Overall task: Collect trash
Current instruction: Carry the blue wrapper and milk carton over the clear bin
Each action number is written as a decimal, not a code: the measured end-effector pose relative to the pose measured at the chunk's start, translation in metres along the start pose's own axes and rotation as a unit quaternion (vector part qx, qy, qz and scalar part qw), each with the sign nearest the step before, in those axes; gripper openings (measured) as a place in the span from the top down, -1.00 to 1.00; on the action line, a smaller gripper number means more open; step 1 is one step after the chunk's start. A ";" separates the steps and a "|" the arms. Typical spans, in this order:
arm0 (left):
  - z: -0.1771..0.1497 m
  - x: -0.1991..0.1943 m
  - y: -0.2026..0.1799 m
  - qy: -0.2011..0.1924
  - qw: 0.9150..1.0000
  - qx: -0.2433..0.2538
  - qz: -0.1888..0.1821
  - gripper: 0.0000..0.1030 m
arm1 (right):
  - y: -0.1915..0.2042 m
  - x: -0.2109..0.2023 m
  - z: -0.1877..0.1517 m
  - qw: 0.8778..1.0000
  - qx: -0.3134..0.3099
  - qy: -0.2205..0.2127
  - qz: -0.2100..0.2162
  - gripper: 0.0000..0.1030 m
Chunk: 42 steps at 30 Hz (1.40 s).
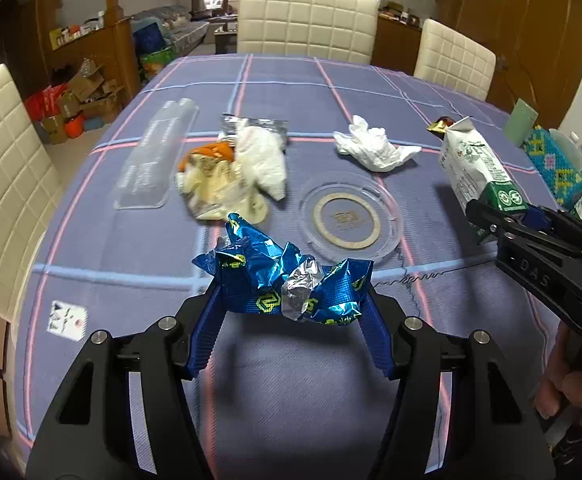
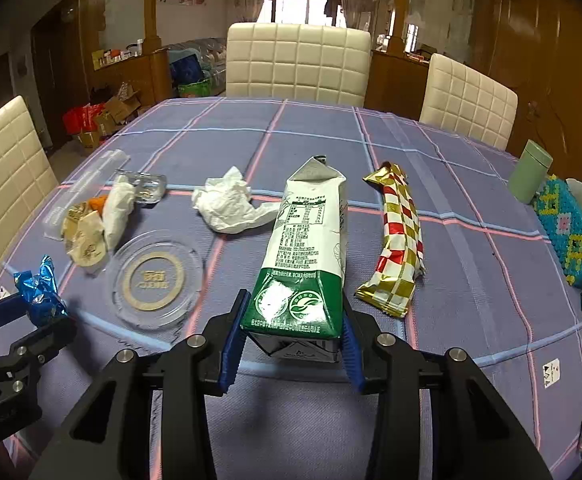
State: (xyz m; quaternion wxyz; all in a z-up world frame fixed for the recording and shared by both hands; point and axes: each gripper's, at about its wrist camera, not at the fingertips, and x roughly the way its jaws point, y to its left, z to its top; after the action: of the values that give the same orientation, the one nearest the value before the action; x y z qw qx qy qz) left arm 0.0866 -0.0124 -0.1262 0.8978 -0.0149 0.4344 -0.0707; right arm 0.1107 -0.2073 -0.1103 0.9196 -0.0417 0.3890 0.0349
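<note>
My left gripper (image 1: 291,296) is shut on a crumpled blue foil wrapper (image 1: 275,276), held just above the checked tablecloth (image 1: 291,380); it also shows at the left edge of the right wrist view as the left gripper (image 2: 39,312). My right gripper (image 2: 291,332) is shut on the base of a green-and-white milk carton (image 2: 303,240), its blue pads against both sides. From the left wrist view the right gripper (image 1: 487,216) and the carton (image 1: 475,164) are at the right. Still lying on the table are a white tissue (image 2: 227,204), a clear round lid (image 2: 155,278), a wrapper pile (image 2: 95,220) and a red-gold checked wrapper (image 2: 399,240).
A clear plastic tray (image 1: 151,160) lies at the left of the table. A green cup (image 2: 529,176) and a beaded box (image 2: 571,228) stand at the right edge. Cream chairs (image 2: 297,60) ring the table. A person's hand (image 1: 571,392) grips the right handle.
</note>
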 end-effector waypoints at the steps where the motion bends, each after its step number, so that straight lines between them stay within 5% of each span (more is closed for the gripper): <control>1: -0.002 -0.003 0.003 -0.002 1.000 -0.002 0.002 -0.21 | 0.003 -0.003 -0.001 1.000 -0.002 -0.001 0.001 0.22; 21: -0.024 -0.047 0.041 -0.047 0.998 -0.026 0.023 -0.21 | 0.070 -0.044 -0.007 0.997 -0.061 -0.019 0.038 0.22; 29: -0.032 -0.048 0.073 -0.049 0.997 -0.047 0.035 -0.21 | 0.115 -0.035 -0.003 0.991 -0.091 -0.002 0.093 0.22; 42: -0.034 -0.052 0.147 -0.057 0.989 -0.081 0.106 -0.22 | 0.217 -0.010 0.020 0.973 -0.164 0.004 0.163 0.22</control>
State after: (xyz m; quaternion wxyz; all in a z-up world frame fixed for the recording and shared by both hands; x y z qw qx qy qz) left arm 0.0447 0.1413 -0.1194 0.9195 -0.0459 0.3856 0.0612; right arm 0.0966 0.0099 -0.0998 0.8806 -0.1278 0.3830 0.2479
